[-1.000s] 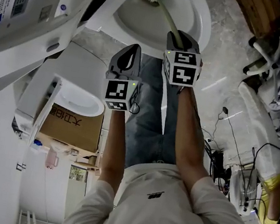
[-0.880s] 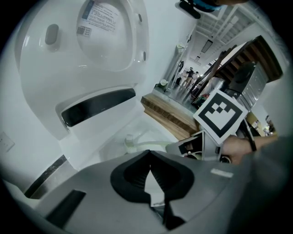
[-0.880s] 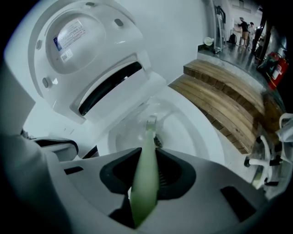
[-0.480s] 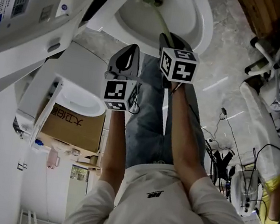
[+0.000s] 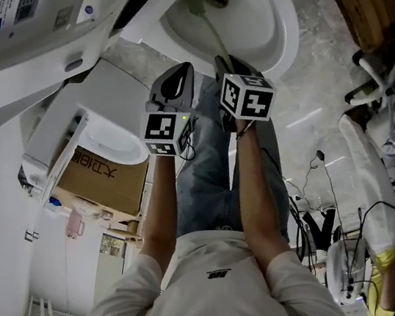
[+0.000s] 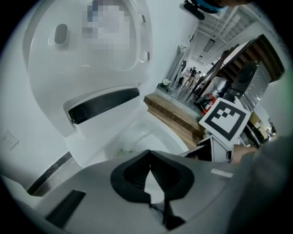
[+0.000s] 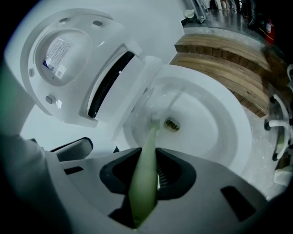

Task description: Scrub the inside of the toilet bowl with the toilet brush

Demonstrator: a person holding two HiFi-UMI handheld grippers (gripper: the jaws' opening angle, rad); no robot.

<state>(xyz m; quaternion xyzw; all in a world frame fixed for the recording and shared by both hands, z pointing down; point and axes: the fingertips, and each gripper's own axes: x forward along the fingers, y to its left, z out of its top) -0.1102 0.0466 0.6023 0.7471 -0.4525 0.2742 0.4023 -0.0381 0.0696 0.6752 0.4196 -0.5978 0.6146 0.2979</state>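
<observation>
**Toilet brush point(image 7: 147, 151) reaching down into the toilet bowl point(image 7: 238, 114), head just beside the drain hole point(image 7: 172, 124).**

The right gripper point(image 7: 149, 167) is clamped on the pale green handle. The handle runs straight out from its jaws, forward and down to the bottom of the bowl. The left gripper point(image 6: 149, 176) hangs just beside it, short of the rim, jaws together on nothing, so I'd say the scrubbing falls to the right hand.

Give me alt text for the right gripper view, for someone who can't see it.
The right gripper clamps the pale green handle of a toilet brush, whose head reaches into the white toilet bowl near the drain. The lid stands raised behind it; wooden planks show at upper right.
</observation>
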